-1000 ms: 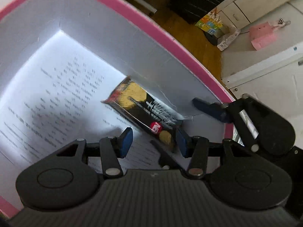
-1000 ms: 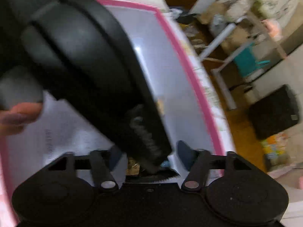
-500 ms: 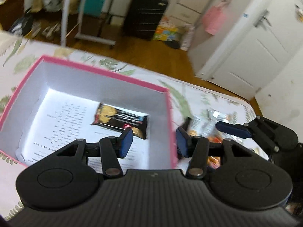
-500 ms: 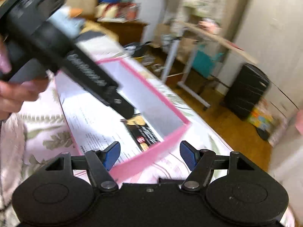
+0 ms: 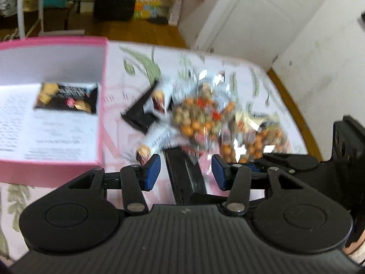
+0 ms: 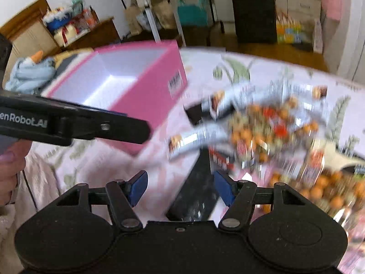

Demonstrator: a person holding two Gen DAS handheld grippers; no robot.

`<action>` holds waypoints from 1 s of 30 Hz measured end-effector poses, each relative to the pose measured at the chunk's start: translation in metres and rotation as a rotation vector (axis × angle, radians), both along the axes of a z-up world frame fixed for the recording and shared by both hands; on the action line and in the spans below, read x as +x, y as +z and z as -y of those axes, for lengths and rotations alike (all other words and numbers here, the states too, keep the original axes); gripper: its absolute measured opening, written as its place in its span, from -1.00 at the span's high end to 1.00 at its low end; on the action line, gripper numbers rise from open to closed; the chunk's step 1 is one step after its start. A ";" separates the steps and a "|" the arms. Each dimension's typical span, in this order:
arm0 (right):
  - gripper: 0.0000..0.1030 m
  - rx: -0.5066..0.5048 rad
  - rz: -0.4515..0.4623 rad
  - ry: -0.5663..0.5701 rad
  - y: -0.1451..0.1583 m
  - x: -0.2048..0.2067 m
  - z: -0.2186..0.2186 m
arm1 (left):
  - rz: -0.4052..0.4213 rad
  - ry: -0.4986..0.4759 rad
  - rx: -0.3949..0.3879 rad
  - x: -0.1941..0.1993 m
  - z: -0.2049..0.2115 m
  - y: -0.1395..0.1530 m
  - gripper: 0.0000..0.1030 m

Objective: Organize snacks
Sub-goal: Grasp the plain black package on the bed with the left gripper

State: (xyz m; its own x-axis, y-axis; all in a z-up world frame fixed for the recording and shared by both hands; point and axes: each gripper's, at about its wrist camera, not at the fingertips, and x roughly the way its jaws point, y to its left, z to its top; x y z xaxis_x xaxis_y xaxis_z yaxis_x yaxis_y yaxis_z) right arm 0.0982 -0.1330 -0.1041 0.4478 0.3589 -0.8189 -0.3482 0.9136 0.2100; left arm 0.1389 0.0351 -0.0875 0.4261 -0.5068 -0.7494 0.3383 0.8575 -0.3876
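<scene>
One dark snack packet (image 5: 66,97) is seen lying flat on the printed sheet inside the pink box (image 5: 103,105), at about ten o'clock in the left wrist view, tucked against the box's right wall, presumably so that room is left for more. The rest of the snacks (image 5: 200,116) are heaped loose on the floral cloth (image 5: 136,68) just beside the box, from twelve to two o'clock; their outlines are blurred and cannot be counted. A long black packet (image 6: 196,191) is laid pointing toward six o'clock in the right wrist view, below the open jaws but not touched by them. The left gripper (image 5: 186,173) is held with its blue pads apart and nothing clamped. The right gripper (image 6: 180,188) is likewise spread wider and empty, though its jaws have just been closing a little. Both are aimed down at the heap, probably so that the next packet can be chosen.
</scene>
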 end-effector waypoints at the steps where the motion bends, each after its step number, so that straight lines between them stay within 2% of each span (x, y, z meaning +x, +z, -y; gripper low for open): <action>1: -0.35 -0.010 -0.012 -0.008 -0.008 0.000 0.000 | 0.000 -0.010 -0.001 -0.003 0.004 -0.006 0.08; 7: -0.40 -0.045 -0.046 -0.047 -0.045 0.001 -0.009 | -0.063 -0.015 0.015 0.005 0.019 -0.060 0.11; 10: -0.43 -0.091 0.015 -0.032 -0.049 -0.006 -0.020 | -0.098 -0.013 0.041 0.014 0.026 -0.082 0.14; 12: -0.43 -0.138 0.053 -0.020 -0.052 -0.010 -0.028 | -0.124 -0.022 0.019 0.017 0.030 -0.092 0.14; 16: -0.30 -0.178 0.093 -0.016 -0.052 -0.018 -0.035 | -0.120 -0.056 -0.005 0.014 0.038 -0.094 0.18; 18: -0.27 -0.165 0.081 -0.029 -0.050 -0.019 -0.031 | -0.121 -0.066 0.005 0.011 0.040 -0.093 0.18; 25: -0.13 -0.107 0.027 -0.050 -0.031 -0.036 -0.019 | -0.229 -0.082 0.004 -0.002 0.039 -0.080 0.18; 30: -0.13 -0.095 0.015 -0.037 -0.017 -0.045 -0.019 | -0.247 -0.065 -0.013 -0.015 0.032 -0.065 0.18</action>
State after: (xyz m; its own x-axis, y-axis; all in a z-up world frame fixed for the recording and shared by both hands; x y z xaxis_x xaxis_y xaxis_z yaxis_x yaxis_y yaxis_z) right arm 0.0531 -0.1135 -0.1214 0.4717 0.2631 -0.8416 -0.3163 0.9414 0.1170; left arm 0.1244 0.0028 -0.1527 0.1970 -0.5372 -0.8201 0.2857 0.8317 -0.4762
